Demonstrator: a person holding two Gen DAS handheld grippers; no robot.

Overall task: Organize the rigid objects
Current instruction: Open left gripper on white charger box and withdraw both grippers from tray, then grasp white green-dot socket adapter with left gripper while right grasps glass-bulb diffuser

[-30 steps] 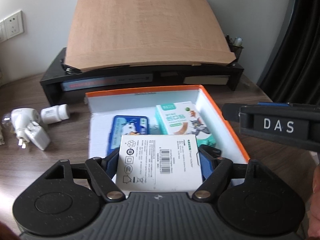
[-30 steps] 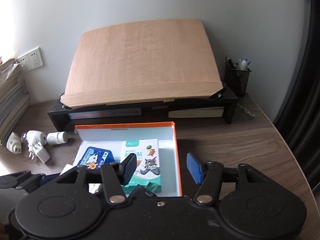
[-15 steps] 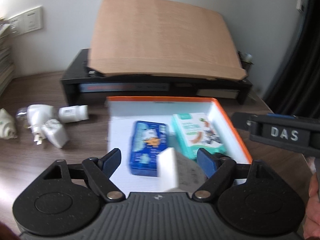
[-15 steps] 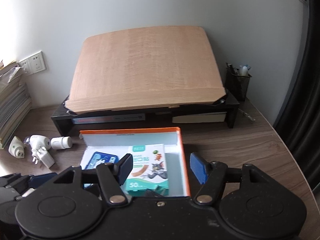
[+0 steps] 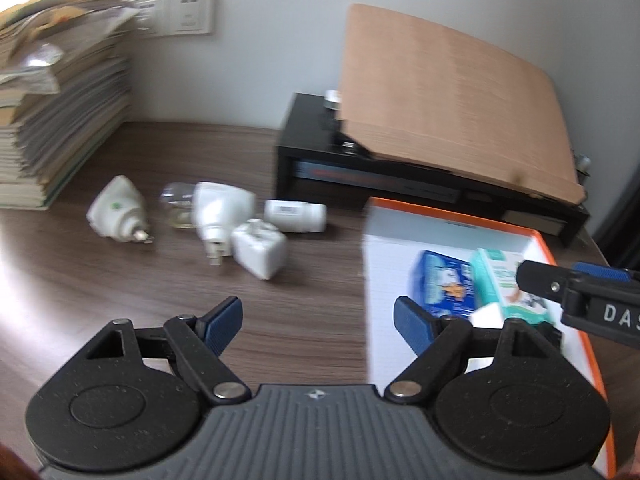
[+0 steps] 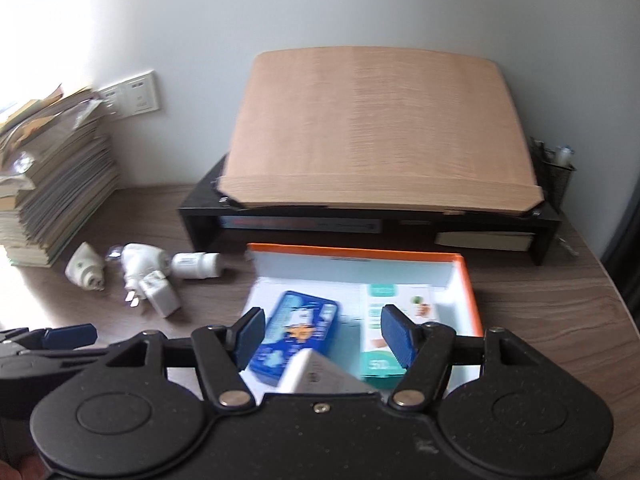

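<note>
With three boxes lying in the orange-rimmed box (image 6: 466,280), my left hand-held gripper (image 5: 318,320) gapes empty toward the white plugs (image 5: 240,232) mid-counter, my right hand-held gripper (image 6: 322,334) spread and empty.

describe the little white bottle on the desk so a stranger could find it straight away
Start at the black desk riser and look left of the orange-rimmed box. The white bottle lies on its side there, nearest the box, the only cylinder among the white plugs.
</note>
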